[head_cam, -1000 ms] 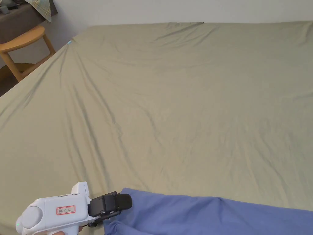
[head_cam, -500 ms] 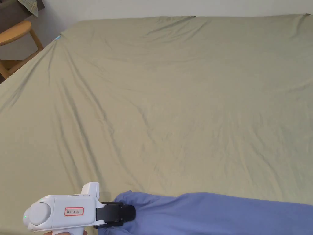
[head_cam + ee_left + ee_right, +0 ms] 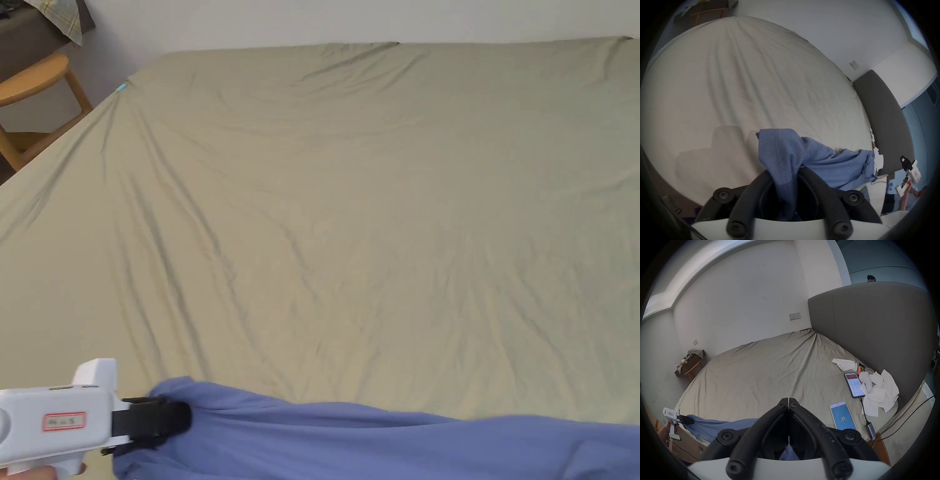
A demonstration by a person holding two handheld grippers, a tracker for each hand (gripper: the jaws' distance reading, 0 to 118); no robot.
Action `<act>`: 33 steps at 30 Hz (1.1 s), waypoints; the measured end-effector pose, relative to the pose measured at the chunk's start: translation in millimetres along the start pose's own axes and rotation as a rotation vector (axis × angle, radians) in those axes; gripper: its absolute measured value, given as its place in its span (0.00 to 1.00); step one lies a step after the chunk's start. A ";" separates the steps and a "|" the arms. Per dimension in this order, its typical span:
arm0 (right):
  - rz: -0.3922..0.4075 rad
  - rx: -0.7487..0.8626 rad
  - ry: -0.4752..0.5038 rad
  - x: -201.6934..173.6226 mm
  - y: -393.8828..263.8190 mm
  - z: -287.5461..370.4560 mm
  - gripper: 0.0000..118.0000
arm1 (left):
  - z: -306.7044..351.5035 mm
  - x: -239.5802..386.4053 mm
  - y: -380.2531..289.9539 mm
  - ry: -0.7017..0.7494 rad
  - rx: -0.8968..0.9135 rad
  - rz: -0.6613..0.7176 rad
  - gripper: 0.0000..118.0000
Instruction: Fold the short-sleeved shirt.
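Against a second ago, the left tongs (image 3: 164, 419), pinching the blue shirt (image 3: 387, 440) by a stitched edge, have drawn leftward along the bed (image 3: 375, 219)'s near edge (stretching it), while the right tongs (image 3: 788, 400) are pressed together, so spreading seems underway.

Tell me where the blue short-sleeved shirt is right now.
The blue short-sleeved shirt lies stretched along the near edge of the olive-sheeted bed, at the bottom of the head view, its left end clamped in the left gripper jaws.
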State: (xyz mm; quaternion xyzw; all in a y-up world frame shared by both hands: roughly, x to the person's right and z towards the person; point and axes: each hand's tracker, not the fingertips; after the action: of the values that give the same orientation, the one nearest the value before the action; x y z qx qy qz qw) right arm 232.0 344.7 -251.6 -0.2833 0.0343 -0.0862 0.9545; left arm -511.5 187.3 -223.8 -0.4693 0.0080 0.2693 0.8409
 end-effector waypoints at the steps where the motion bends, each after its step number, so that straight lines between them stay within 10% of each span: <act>1: -0.002 -0.001 0.003 1.9 -1.2 0.6 0.00 | 7.5 -3.6 0.0 0.032 0.007 0.004 0.06; 11: -0.020 -0.013 0.016 8.7 -12.9 -1.9 0.00 | 35.6 114.6 -27.5 -0.150 0.039 -0.038 0.06; 27: -0.047 0.016 -0.010 34.0 -13.9 24.6 0.00 | -120.6 230.5 -79.6 -0.321 -0.112 -0.043 0.08; 29: -0.047 0.013 -0.016 34.5 -15.3 23.5 0.00 | -109.3 225.1 -76.8 -0.387 -0.159 -0.006 0.41; 30: -0.047 0.011 -0.018 34.6 -16.3 22.4 0.00 | -98.1 223.1 -78.5 -0.421 -0.125 -0.001 0.87; 33: -0.059 0.004 -0.011 34.0 -19.9 18.7 0.00 | -57.1 200.8 -78.2 -0.524 0.048 0.056 0.98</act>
State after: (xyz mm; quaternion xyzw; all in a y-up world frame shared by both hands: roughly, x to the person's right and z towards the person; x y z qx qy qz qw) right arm 264.7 332.0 -225.6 -0.2830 0.0204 -0.1130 0.9522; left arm -290.2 199.0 -247.8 -0.3630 -0.1904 0.4046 0.8175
